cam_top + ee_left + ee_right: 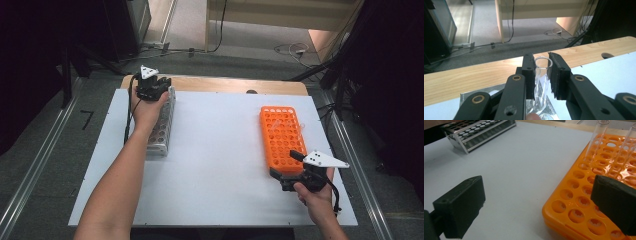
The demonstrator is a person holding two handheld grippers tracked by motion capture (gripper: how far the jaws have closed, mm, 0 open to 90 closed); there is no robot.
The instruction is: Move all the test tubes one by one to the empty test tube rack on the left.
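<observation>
Black pads of the left gripper (541,75) pinch a clear glass test tube (542,75) between them. Its long axis stands nearly upright, open mouth up just above the jaw tips, lower end down over the metal rack (162,127). Spread wide, the right gripper (536,207) straddles the near corner of the orange rack (584,202), whose two tubes stand beyond its jaws.

My left gripper (541,75) has black jaws with brass-coloured rivets, and between them is a clear glass tube (541,77). The rack (164,125) beneath is silver metal. My right gripper (536,205) is black, and near it is the bright orange rack (281,137). The table sheet (215,165) is white with a pale wood edge (474,75).
</observation>
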